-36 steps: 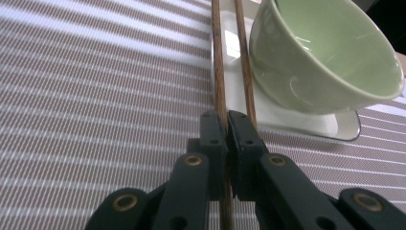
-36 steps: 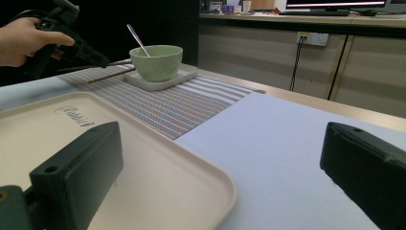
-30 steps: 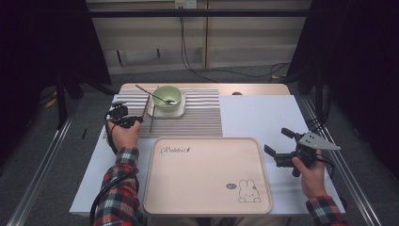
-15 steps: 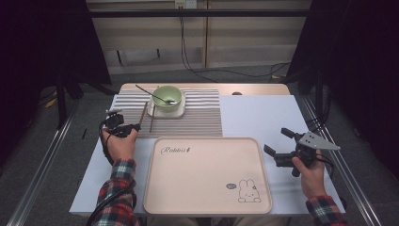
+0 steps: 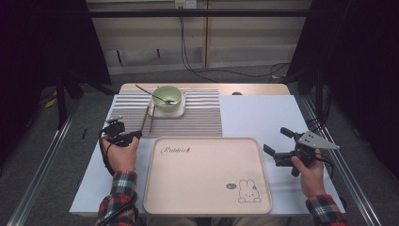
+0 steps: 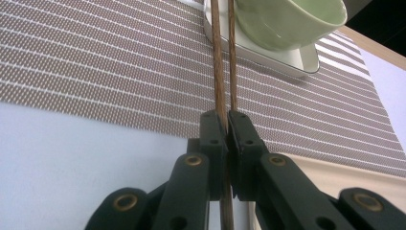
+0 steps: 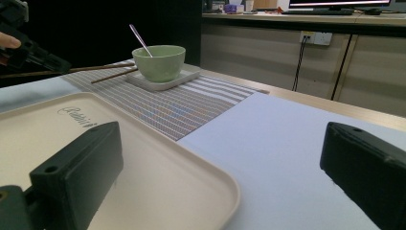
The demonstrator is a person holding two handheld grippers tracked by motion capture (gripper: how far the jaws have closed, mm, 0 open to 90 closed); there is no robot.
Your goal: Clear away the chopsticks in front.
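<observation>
Chopsticks (image 6: 222,67), thin brown wood, sit pinched in the left tool (image 6: 227,120), not yet on the empty cream tray (image 5: 207,207); right tool (image 5: 276,146) waits spread.

Bowl (image 5: 168,98) on mat (image 5: 197,117); tray (image 5: 207,188) before it.

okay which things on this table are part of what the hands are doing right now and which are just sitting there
In use:
- left tool, shut on the chopsticks
- chopsticks, far ends by the white dish

Lying about:
- green bowl with spoon
- striped mat
- rabbit tray
- right tool, open and holding nothing
</observation>
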